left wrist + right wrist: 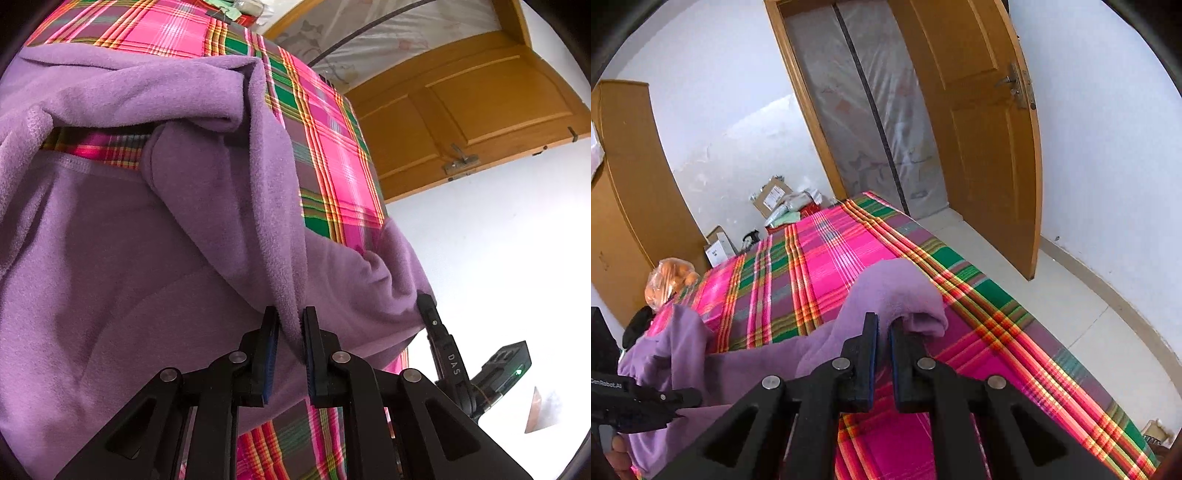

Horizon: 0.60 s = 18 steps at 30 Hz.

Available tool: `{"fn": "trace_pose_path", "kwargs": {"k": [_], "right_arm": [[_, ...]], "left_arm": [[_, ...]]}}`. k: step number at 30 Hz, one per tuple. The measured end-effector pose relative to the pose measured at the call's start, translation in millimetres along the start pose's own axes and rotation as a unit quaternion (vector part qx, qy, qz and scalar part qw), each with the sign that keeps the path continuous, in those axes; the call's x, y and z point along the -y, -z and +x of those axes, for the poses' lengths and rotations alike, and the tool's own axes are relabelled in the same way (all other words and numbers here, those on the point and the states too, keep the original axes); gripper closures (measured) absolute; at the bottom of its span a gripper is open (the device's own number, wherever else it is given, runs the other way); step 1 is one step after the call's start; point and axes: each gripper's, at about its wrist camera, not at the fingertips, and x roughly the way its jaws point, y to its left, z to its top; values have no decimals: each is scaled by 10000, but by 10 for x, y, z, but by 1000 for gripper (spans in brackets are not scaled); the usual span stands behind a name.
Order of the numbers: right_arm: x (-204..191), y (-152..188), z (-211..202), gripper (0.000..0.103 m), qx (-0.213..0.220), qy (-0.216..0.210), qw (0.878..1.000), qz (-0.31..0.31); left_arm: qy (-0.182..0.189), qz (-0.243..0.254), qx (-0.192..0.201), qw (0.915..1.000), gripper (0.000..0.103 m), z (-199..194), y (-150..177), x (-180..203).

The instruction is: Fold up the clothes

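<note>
Purple fleece garment [110, 258], soft and fuzzy, rumpled, partly lifted off the plaid bedsheet [332, 155]. Left gripper [290, 321] pinches a hanging fold edge. Right gripper [883, 325] clamps a rolled sleeve-like end above the sheet. Wooden door [979, 129] beyond the sheet's far corner.

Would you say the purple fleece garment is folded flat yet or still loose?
Still loose: the purple fleece garment hangs bunched between the left gripper and right gripper.

Plain purple fleece garment [110, 258] on a pink, green and orange-striped plaid bedsheet [827, 258]; orange-brown wooden door [979, 122], white walls [1108, 129]
</note>
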Motion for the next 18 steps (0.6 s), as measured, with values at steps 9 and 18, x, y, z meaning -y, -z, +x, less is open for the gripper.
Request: {"fn": "trace_pose_path", "kwargs": {"k": [9,18], "right_arm": [[-77,53,-120,85,-183,361,9982,-435],[-424,131,-482,59,221,-48,9944,-1032]], "left_arm": [[8,-9,-8,10000,91,-141,27,-72],[44,29,43,10000,91,-139,-40,-45]]}}
